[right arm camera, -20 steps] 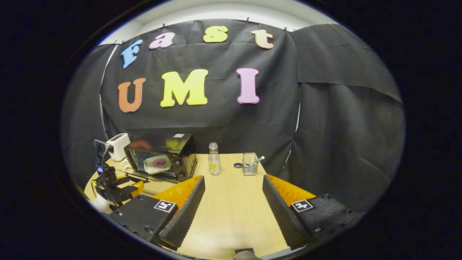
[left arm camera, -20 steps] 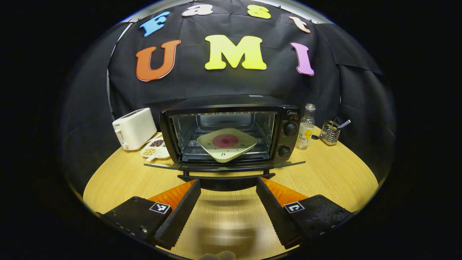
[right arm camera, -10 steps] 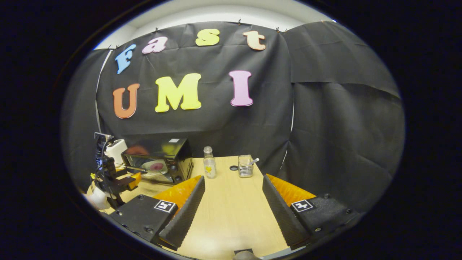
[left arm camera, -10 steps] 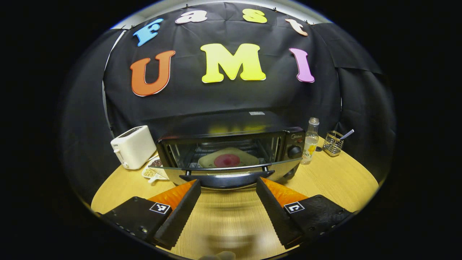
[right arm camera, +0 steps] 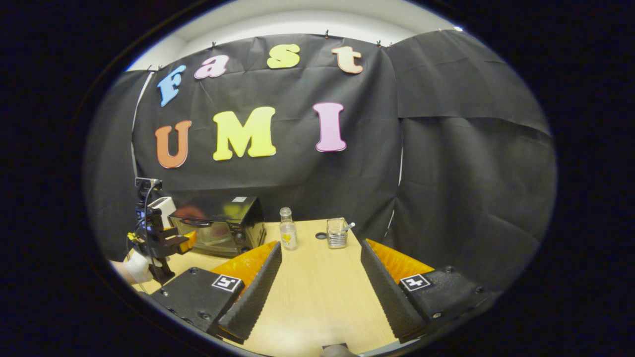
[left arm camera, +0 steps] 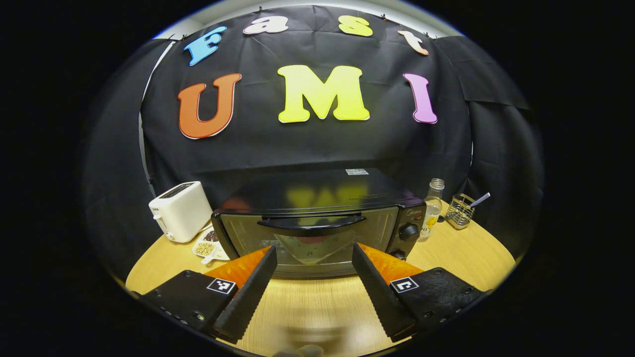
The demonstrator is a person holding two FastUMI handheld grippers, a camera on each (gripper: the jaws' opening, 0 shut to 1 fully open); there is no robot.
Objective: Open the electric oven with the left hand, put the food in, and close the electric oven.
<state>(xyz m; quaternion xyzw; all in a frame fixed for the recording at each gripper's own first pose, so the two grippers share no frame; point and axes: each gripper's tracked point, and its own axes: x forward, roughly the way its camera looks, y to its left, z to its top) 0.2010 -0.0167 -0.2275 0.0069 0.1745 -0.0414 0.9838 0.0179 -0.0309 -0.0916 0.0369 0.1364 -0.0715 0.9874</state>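
Left gripper view looks straight at the electric oven [left arm camera: 317,223], which stands dead ahead of the left claw [left arm camera: 314,290] on the desk [left arm camera: 461,253]; its door looks shut or very nearly so, with the long handle [left arm camera: 310,223] running crosswise, level and just above the line of the open, empty fingers. Behind the glass sits the plate of food [left arm camera: 312,246]. This claw is by far the nearer; the right claw [right arm camera: 320,292], also open and holding nothing, hangs well off to the side. A toaster [left arm camera: 181,210] and snack dish [left arm camera: 207,245] flank one side, a bottle [left arm camera: 432,208] and wire holder [left arm camera: 460,210] the other; nothing blocks the door.
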